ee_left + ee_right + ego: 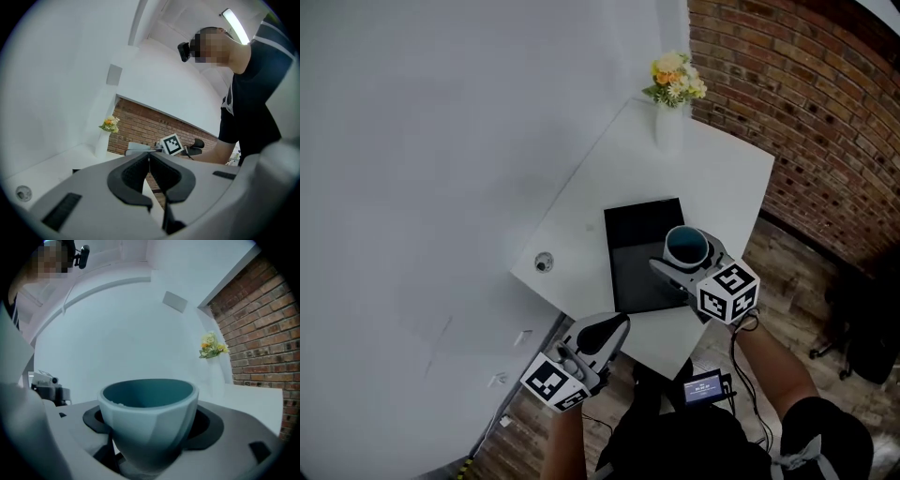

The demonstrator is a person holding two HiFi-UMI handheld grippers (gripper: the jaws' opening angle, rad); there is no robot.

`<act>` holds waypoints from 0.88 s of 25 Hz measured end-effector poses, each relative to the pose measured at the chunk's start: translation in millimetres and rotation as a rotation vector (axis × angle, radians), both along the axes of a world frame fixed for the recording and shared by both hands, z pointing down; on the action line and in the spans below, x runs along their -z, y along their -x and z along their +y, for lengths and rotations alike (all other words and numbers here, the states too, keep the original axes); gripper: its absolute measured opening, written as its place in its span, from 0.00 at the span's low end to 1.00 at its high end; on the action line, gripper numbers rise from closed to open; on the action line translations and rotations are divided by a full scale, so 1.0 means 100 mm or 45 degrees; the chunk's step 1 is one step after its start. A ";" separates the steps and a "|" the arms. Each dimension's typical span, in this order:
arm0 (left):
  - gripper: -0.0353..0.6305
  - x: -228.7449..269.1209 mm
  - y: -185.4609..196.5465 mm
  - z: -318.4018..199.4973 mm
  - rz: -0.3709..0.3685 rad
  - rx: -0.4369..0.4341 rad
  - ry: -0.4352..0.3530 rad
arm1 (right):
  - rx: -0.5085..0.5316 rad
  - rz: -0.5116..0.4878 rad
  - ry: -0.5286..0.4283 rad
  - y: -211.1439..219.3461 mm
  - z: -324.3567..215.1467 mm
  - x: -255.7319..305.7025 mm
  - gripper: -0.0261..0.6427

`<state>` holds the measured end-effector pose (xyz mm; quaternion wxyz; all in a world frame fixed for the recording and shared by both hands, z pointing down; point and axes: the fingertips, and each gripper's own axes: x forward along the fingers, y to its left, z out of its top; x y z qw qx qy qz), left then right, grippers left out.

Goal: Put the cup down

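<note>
Cup (147, 420), teal with faceted sides, stands upright between the jaws of the right gripper (694, 259), whose dark pads are clamped on its lower body from both sides. From the head view its inside shows dark teal all the way down. In the right gripper view a small pale fleck sits on the inner wall just under the rim. The cup is over the right part of a black rectangular mat (639, 251) lying on the white table (722, 178). Whether its base touches the mat cannot be told.

At the table's far corner a white vase (668, 127) holds a bunch of yellow, orange and white flowers (675, 80), well apart from the cup. A small round fitting (544, 262) sits in the tabletop near its left edge.

The left gripper (615, 328) hangs just off the table's near edge, its jaws pressed together with nothing between them.
</note>
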<state>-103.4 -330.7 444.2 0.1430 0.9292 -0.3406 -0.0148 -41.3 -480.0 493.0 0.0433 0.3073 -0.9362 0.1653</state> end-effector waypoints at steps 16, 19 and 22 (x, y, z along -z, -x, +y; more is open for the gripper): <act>0.06 -0.46 0.34 -0.31 0.070 0.113 0.086 | -0.004 0.176 -0.170 1.23 -1.34 -1.14 0.64; 0.06 -0.51 0.41 -0.31 0.072 0.131 0.092 | 0.002 0.184 -0.186 1.33 -1.38 -1.21 0.64; 0.06 -0.52 0.43 -0.33 0.081 0.145 0.106 | 0.012 0.196 -0.218 1.36 -1.38 -1.22 0.64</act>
